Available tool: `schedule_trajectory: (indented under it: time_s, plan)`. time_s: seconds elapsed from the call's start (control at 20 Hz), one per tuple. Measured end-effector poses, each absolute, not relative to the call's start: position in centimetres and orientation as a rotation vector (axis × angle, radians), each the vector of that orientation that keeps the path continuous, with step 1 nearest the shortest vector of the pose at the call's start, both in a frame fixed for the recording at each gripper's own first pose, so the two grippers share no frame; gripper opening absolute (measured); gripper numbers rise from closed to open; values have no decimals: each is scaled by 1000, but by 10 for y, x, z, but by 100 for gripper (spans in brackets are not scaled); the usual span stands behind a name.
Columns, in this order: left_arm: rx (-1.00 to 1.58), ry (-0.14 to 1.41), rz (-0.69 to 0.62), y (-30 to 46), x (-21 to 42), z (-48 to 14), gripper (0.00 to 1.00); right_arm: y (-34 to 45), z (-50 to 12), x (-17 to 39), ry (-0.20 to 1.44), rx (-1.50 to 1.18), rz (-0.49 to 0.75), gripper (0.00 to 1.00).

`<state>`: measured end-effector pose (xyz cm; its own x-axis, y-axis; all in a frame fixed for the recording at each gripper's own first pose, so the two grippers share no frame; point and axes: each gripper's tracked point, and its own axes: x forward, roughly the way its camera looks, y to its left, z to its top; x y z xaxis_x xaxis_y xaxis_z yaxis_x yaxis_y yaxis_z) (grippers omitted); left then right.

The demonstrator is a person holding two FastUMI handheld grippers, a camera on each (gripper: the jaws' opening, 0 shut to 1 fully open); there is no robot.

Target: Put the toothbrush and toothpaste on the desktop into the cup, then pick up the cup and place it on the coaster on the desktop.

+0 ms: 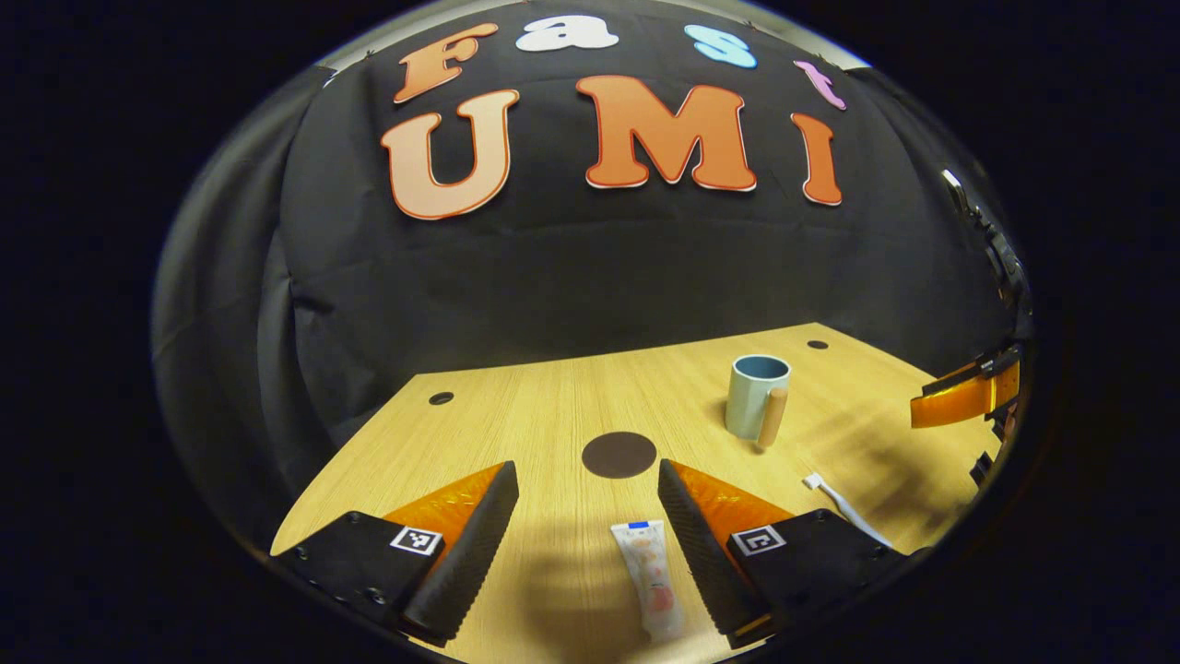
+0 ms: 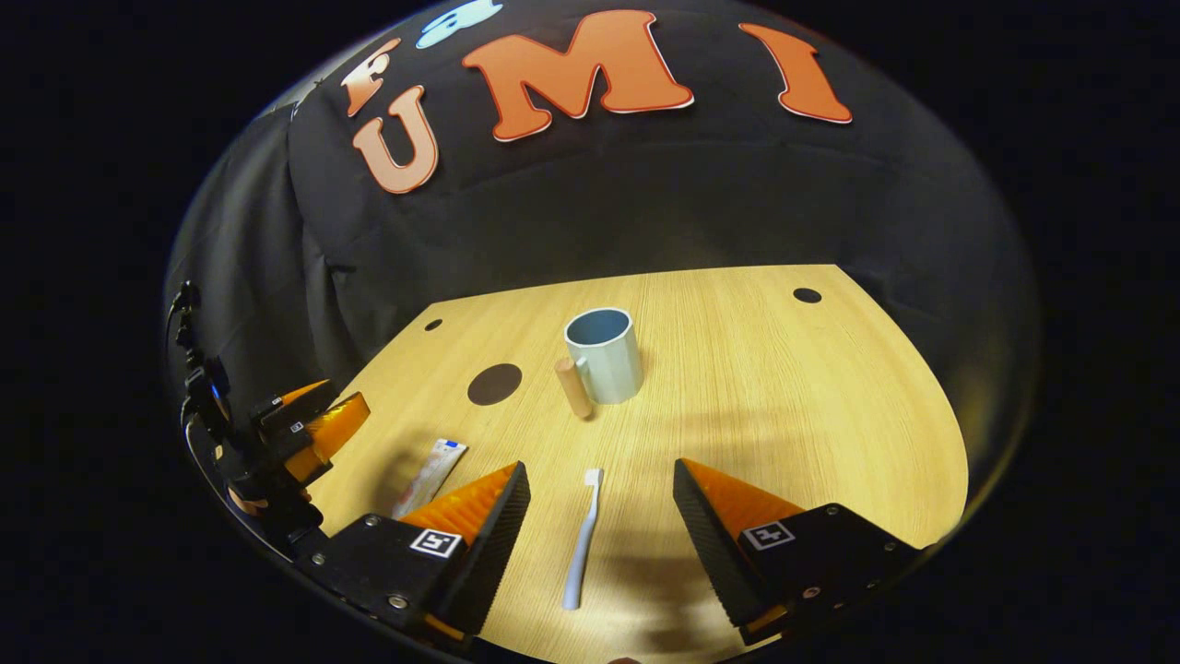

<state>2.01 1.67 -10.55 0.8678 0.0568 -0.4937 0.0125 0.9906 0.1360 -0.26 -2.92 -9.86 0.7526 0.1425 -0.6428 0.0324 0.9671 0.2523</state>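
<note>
A white toothpaste tube (image 1: 650,576) lies flat on the wooden desktop (image 1: 553,406) between the spread fingers of my left gripper (image 1: 585,480), which hangs open above it. In the right gripper view a pale toothbrush (image 2: 582,539) lies on the desktop (image 2: 756,369) between the fingers of my right gripper (image 2: 599,480), also open above it. The light blue cup (image 2: 605,355) with a wooden handle stands upright farther back; in the left gripper view the cup (image 1: 756,397) is to the right. A dark round coaster (image 1: 619,455) lies ahead of the left gripper, and the coaster (image 2: 494,384) is left of the cup.
The left gripper (image 2: 313,429) and the hand holding it appear at the left edge of the right gripper view, with the toothpaste (image 2: 430,477) beside it. The right gripper (image 1: 963,397) juts in at the right edge of the left gripper view. Small dark holes (image 2: 807,295) mark the desktop corners.
</note>
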Motion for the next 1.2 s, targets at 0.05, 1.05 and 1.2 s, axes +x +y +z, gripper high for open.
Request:
schedule_trajectory:
  time_s: [0.05,1.05,1.2]
  plan:
    - [138,550,27,18,18,-111,98,-28,-101,-1,737,262,62,94]
    - [-10,1019,-26,1,-23,-222,99,6,-165,-31,1151,248,153,82]
    - [1,1063,-20,1,-26,-227,99,9,-172,-36,1218,267,132,79]
